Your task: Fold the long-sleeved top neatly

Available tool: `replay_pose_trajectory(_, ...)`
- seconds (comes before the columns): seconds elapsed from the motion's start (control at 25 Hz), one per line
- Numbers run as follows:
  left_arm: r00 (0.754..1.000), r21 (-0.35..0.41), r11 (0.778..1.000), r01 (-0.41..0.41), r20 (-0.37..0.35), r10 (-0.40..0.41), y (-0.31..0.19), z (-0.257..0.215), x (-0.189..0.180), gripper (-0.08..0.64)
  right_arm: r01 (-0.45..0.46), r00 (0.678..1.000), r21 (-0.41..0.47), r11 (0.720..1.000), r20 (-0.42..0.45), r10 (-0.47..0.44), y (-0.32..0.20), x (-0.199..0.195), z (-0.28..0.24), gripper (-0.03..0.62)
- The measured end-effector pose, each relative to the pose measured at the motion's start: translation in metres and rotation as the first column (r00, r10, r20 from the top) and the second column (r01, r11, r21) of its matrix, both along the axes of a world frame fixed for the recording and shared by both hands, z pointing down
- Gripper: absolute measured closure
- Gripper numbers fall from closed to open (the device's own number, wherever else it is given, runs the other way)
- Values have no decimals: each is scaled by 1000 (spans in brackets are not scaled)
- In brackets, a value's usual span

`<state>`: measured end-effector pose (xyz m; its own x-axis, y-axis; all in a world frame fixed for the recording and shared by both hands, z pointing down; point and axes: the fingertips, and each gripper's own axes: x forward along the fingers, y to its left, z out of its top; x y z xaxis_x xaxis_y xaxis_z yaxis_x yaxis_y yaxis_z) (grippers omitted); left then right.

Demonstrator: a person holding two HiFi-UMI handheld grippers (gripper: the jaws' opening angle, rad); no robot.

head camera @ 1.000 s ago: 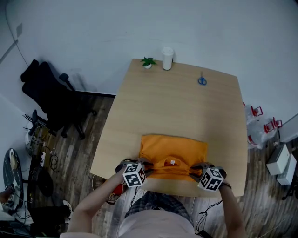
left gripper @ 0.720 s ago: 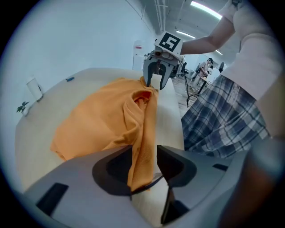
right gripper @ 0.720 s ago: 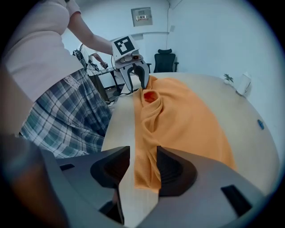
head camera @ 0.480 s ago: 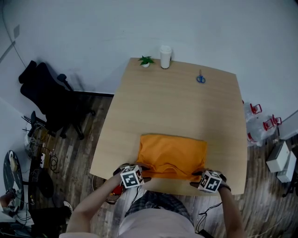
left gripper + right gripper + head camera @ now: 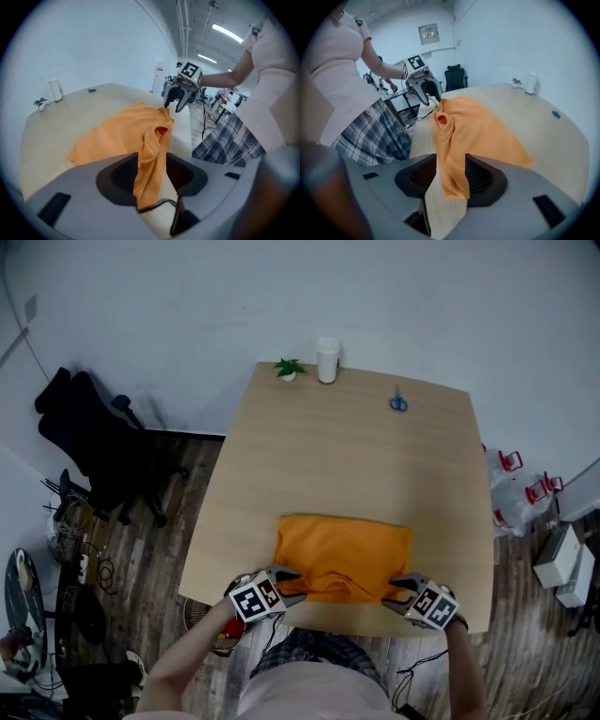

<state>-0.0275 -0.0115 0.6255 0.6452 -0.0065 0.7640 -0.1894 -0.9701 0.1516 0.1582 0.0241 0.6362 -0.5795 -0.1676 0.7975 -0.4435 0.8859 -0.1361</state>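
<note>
We have just opened the fingers of the left gripper (image 5: 284, 580) and the right gripper (image 5: 399, 586), leaving the orange top (image 5: 342, 549) loose between them. Both grippers have rolled, turning their marker cubes.

— What's on the pale wooden rectangular table (image 5: 347, 456)?
— A folded orange fabric top (image 5: 342, 554) at the near edge. Along the far edge are a small green potted plant (image 5: 287, 368), a white cylindrical cup (image 5: 326, 360) and blue-handled scissors (image 5: 398, 403).

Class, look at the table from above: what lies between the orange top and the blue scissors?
Nothing but bare tabletop lies between the orange top and the scissors; the head view shows it.
</note>
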Motion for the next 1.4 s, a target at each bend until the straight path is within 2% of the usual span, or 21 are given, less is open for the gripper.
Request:
replay_pose_trajectory(0.12,987,27,990,141,-82,-138,-32,-25,-1,374,-149,985,78,986,94,141,-30,11,-31,399)
replay_pose_trajectory(0.24,940,68,950,306,-177,-290,-68,-55,-8,405,-326,933,151,933,211,292,-60,28,-61,414)
replay_pose_trajectory(0.36,851,94,872,480,-293,-437,-104,-91,-21,442,-500,843,206,841,340,418,-86,48,-96,450)
replay_pose_trajectory(0.52,685,101,729,677,-449,-574,-143,-145,-51,509,-669,716,269,692,483,504,-112,75,-147,500)
replay_pose_trajectory(0.56,653,107,699,707,-477,-588,-150,-157,-57,519,-705,682,277,654,517,517,-117,81,-159,514)
replay_pose_trajectory(0.68,594,148,626,766,-536,-600,-163,-186,-71,534,-790,590,289,541,599,541,-126,99,-187,529)
replay_pose_trajectory(0.8,539,154,573,805,-593,-598,-170,-209,-77,555,-835,537,311,453,639,550,-131,111,-206,545)
replay_pose_trajectory(0.96,519,190,529,827,-620,-588,-173,-222,-78,557,-860,509,360,361,664,548,-134,117,-227,583)
replay_pose_trajectory(1.16,494,225,474,851,-648,-580,-174,-233,-81,558,-878,477,399,265,683,553,-132,130,-246,583)
replay_pose_trajectory(1.28,496,247,460,853,-660,-565,-175,-242,-82,558,-887,454,408,215,691,563,-128,142,-251,583)
replay_pose_trajectory(1.4,493,247,457,854,-664,-562,-175,-245,-86,560,-885,452,422,196,679,579,-124,147,-248,583)
